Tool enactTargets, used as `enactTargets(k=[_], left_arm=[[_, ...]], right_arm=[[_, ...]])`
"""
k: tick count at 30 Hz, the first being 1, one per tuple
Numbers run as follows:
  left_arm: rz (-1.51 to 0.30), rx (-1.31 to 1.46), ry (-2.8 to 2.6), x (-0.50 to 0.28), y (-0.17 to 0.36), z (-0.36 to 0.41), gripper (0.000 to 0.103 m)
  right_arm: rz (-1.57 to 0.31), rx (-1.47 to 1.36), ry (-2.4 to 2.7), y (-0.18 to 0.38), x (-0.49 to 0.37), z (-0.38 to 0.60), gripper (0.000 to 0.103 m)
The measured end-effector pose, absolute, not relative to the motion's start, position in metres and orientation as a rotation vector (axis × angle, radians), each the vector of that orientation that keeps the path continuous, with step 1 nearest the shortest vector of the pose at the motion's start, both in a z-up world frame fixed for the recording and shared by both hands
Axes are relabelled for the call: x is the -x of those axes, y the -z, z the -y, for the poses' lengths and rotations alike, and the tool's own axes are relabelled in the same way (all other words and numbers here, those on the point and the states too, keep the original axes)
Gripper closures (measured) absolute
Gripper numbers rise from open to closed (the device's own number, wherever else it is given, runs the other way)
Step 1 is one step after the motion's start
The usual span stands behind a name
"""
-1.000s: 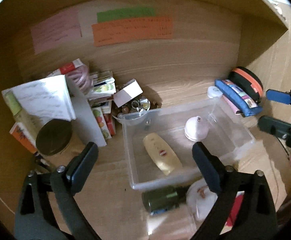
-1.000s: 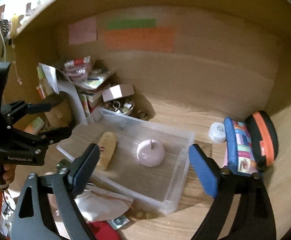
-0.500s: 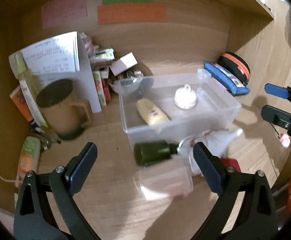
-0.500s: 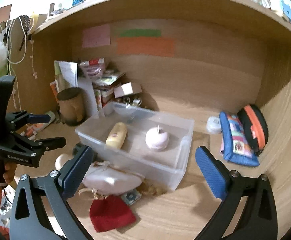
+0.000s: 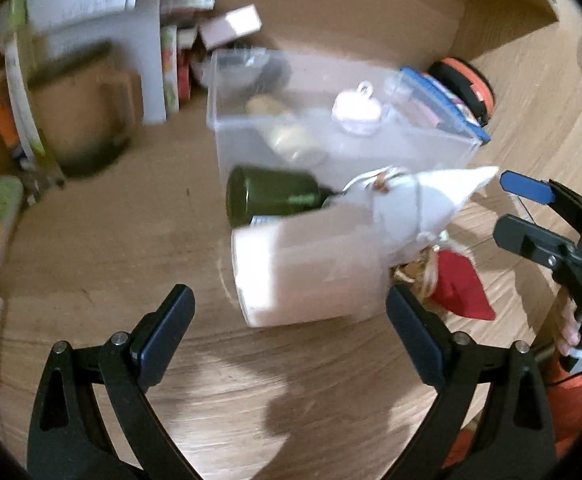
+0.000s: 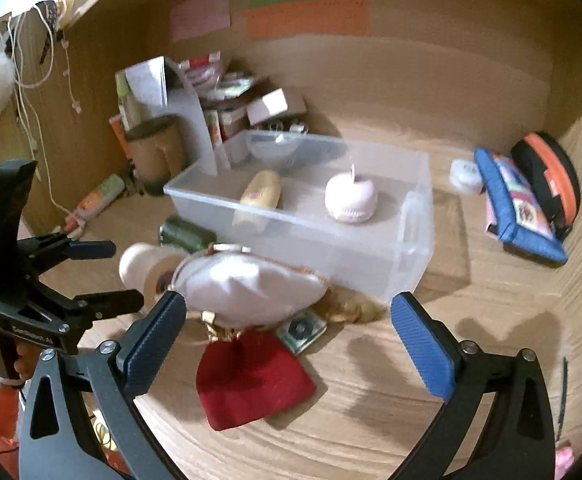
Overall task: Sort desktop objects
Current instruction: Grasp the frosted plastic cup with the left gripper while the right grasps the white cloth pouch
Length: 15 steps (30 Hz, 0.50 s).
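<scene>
Here, the left gripper [image 5: 289, 326] and the right gripper [image 6: 287, 338] both have fingers spread wide and hold nothing. A white jar [image 5: 303, 272] lies on its side on the desk [image 5: 131, 248], just beside the clear box [image 6: 311, 216].

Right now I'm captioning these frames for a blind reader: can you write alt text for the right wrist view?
An open gripper hovers over a wooden desk above a white pouch and a red pouch, in front of a clear bin holding a yellow tube and a pink apple-shaped object. The other gripper, also open, enters from the left.
</scene>
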<state>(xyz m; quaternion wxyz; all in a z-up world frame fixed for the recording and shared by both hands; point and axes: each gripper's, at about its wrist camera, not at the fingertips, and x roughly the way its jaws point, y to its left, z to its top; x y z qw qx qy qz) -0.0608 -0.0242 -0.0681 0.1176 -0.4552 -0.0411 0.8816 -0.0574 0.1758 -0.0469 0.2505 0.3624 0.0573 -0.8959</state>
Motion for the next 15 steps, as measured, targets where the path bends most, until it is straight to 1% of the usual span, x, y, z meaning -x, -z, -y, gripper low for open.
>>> enactTargets(k=[5, 11, 14, 15], left_arm=[[0.236, 1.382, -2.522, 0.069, 0.083, 0.028, 0.005], [0.190, 1.365, -2.579, 0.070, 0.083, 0.023, 0.005], [0.118, 1.329, -2.672, 0.067, 0.078, 0.024, 0.007], [0.121, 1.322, -2.680, 0.067, 0.077, 0.026, 0.009]], right_arm=[[-0.163, -1.027, 2.373, 0.060, 0.065, -0.163, 0.001], [-0.236, -1.075, 2.329, 0.075, 0.079, -0.141, 0.001], [-0.253, -1.093, 2.289, 0.082, 0.084, -0.131, 0.001], [-0.258, -1.097, 2.283, 0.083, 0.087, -0.129, 0.001]])
